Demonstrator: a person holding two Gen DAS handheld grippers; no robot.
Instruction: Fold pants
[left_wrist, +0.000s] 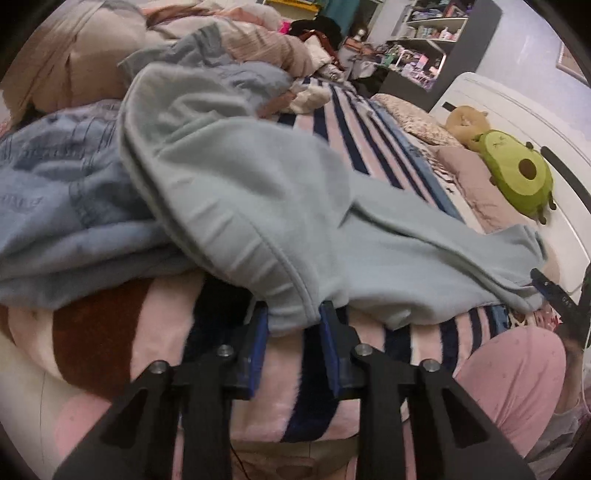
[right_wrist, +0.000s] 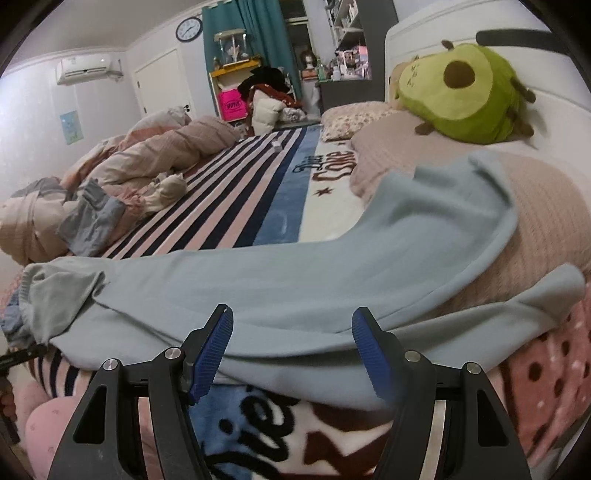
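Light blue pants (right_wrist: 280, 280) stretched across the near edge of the bed (right_wrist: 258, 177), on top of the striped blanket (right_wrist: 221, 206). Waistband end heaped toward the left over a darker blue garment (left_wrist: 66, 206); leg ends trailing right onto the pink pillow (right_wrist: 546, 221), below the avocado plush (right_wrist: 461, 85).

Left gripper (left_wrist: 293, 314) down at the waistband corner, blue pads (left_wrist: 260, 332) narrowly apart with the hemmed edge of the pants bunched between them. Clamped on that corner, fabric filling the whole gap and puckering at the pads.

Right gripper (right_wrist: 291, 332) further along the leg, blue pads (right_wrist: 212, 354) standing well apart. Lower edge of the pants lying between and behind the pads, cloth passing across the gap but not pinched; neither pad pressing on it, as far as can be told. In the left wrist view, the right gripper's tip visible at the far right, at the edge of the leg fabric.

Rumpled beige duvet (right_wrist: 147, 155) piled at the far side of the bed. Pink-clad knee (left_wrist: 509, 380) low in the left wrist view, against the bed edge.
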